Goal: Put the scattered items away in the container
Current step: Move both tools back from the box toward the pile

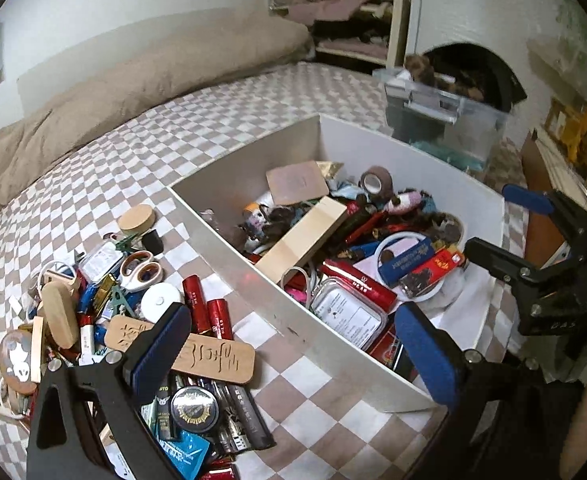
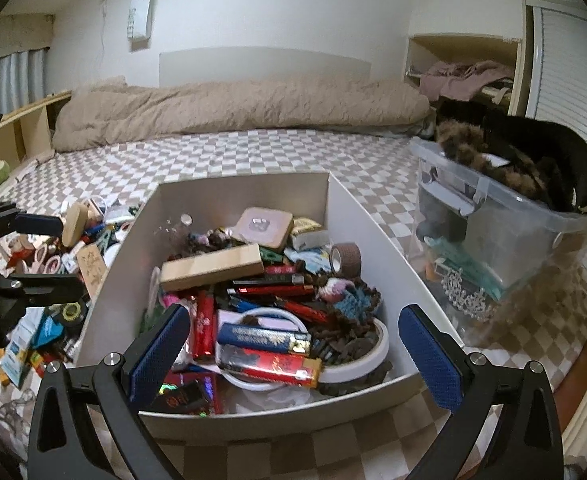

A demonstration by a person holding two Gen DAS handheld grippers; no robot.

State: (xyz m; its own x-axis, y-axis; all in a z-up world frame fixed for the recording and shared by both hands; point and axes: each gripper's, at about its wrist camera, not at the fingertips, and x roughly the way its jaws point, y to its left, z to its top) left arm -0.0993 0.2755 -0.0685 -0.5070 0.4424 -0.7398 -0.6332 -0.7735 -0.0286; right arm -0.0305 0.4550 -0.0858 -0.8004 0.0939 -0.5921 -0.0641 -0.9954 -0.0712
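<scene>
With both jaws wide and empty, my right hand-held gripper (image 2: 293, 344) over the white container (image 2: 373, 232) on the bed, I'd lower my left hand-held gripper (image 1: 293, 356) squarely onto the scattered pile (image 1: 133, 280) beside it.

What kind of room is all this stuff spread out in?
Most likely a bedroom. The clutter and the white box sit on a bed with a checkered sheet, a rumpled beige duvet lies along the wall, and an open closet holds folded clothes.
</scene>
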